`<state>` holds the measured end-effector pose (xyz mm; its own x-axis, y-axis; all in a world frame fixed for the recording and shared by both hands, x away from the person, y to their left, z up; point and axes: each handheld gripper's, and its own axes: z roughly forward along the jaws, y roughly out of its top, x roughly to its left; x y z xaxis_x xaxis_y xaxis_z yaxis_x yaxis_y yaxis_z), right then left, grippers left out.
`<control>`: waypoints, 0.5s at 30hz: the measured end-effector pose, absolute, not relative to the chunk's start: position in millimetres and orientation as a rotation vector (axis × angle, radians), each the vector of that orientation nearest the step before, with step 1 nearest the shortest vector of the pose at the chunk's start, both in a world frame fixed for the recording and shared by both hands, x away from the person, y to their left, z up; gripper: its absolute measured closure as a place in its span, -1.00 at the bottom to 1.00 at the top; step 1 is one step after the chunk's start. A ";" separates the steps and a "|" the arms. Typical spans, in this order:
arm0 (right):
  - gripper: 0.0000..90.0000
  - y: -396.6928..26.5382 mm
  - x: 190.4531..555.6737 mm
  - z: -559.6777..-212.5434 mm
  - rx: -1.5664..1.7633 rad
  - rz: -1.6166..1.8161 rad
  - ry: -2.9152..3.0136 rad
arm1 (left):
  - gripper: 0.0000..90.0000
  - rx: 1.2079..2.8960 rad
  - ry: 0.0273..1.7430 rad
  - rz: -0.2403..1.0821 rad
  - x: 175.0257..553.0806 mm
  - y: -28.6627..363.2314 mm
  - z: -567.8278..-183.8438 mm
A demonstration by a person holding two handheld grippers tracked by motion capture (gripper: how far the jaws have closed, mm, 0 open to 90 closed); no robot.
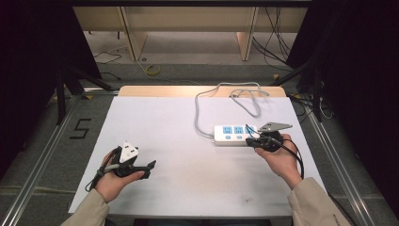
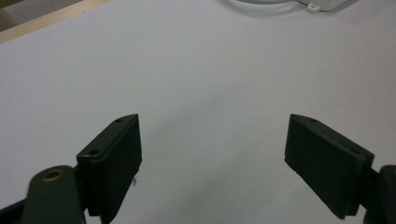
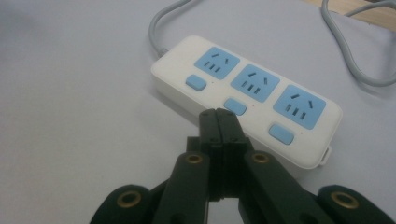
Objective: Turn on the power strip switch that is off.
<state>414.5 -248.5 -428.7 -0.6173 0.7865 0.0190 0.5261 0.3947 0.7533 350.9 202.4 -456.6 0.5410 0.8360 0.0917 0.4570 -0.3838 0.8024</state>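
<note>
Jaws of right tool (image 3: 218, 116) are sitting clenched w/ nothing between, tip aiming at power strip's (image 3: 247, 98) middle switch (image 3: 235, 106), prob. to press it, while left tool (image 2: 212, 154) is idling released over bare desk (image 2: 196, 70).

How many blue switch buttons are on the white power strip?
3. On the power strip, one button sits below each socket: cable end, middle at the right gripper tips, and far end.

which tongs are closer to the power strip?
Right. The right tongs sit shut at the power strip, tips by its middle button; the left tongs rest open, well apart.
</note>
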 end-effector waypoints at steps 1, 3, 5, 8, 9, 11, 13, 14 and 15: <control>1.00 -247.6 416.1 -428.2 1.138 1.064 2.319 | -0.59 2.029 1.043 0.642 351.1 202.3 -456.8; 1.00 -247.0 416.6 -428.2 1.142 1.066 2.320 | -0.59 2.029 1.042 0.644 351.3 202.0 -456.8; 1.00 -245.5 418.4 -428.2 1.143 1.061 2.327 | -0.59 2.027 1.041 0.646 351.1 201.9 -456.6; 1.00 -244.4 419.7 -428.0 1.146 1.062 2.326 | -0.59 2.028 1.043 0.644 350.9 201.7 -456.9; 1.00 -243.3 421.0 -427.4 1.146 1.063 2.326 | -0.59 2.027 1.042 0.644 350.9 201.6 -456.7; 1.00 -243.0 421.4 -427.1 1.147 1.064 2.326 | -0.59 2.028 1.040 0.644 351.0 201.7 -456.7; 1.00 -241.9 423.1 -427.2 1.149 1.063 2.327 | -0.59 2.027 1.042 0.643 351.1 201.5 -456.9; 1.00 -240.9 424.7 -427.7 1.153 1.061 2.326 | -0.59 2.028 1.041 0.644 351.2 201.5 -456.9; 1.00 -240.2 425.4 -427.9 1.155 1.060 2.328 | -0.59 2.028 1.039 0.645 351.3 201.4 -456.7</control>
